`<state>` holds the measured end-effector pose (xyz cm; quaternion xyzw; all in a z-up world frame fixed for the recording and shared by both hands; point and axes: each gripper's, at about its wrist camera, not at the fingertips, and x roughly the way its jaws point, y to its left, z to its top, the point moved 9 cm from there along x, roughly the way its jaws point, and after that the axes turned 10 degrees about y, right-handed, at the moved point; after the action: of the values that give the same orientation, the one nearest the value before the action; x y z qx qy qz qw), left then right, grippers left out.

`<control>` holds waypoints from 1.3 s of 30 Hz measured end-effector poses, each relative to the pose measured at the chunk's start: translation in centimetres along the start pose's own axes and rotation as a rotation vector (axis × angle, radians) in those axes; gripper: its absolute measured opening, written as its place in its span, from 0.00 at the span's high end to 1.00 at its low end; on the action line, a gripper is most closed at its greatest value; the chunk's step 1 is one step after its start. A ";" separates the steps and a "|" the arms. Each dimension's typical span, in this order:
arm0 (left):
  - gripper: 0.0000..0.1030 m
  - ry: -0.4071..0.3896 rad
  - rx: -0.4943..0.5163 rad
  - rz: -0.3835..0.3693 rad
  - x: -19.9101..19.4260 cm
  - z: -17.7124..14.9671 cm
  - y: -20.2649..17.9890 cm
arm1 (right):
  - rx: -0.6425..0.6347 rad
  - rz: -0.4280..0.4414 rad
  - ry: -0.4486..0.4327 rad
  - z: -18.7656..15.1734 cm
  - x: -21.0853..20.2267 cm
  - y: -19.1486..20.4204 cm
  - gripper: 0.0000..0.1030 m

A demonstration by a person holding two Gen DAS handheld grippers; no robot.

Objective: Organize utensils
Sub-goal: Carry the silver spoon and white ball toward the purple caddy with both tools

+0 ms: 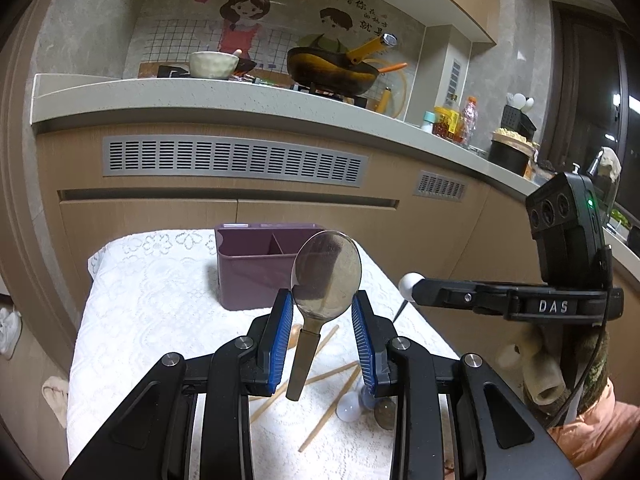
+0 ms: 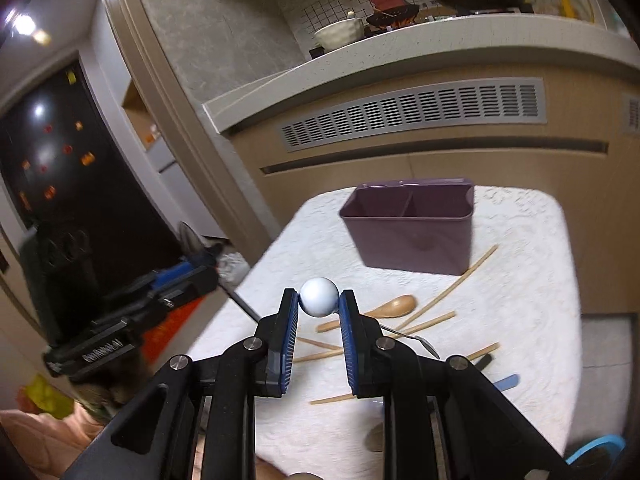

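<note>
My left gripper (image 1: 321, 296) is shut on a metal spoon (image 1: 326, 268), its blue pads pressing the sides of the bowl. The bowl points up and the handle hangs down toward the table. My right gripper (image 2: 319, 295) is shut on a white ball-ended utensil (image 2: 319, 297), whose thin black stem runs off to the left. In the left wrist view the same ball (image 1: 412, 285) sits at the right gripper's tip, to the right of the spoon. A purple two-compartment organizer (image 1: 256, 276) (image 2: 412, 240) stands on the table beyond both grippers.
A white lace cloth (image 1: 152, 320) covers the small table. Several wooden chopsticks (image 2: 432, 320), a wooden spoon (image 2: 394, 306), a small metal spoon (image 2: 422, 343) and a blue-handled piece (image 2: 506, 382) lie on it. Kitchen cabinets and a counter (image 1: 240, 100) rise just behind.
</note>
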<state>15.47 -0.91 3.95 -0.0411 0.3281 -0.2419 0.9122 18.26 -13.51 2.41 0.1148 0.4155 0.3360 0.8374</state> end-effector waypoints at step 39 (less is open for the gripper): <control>0.70 0.128 -0.122 -0.008 5.2 -3.2 4.6 | -0.527 -0.391 0.457 -10.0 14.3 -4.9 0.57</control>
<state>18.85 1.00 -2.65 -0.0824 0.3999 -0.2274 0.8841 18.96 -8.69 -15.03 -0.2629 0.5045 0.2824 0.7724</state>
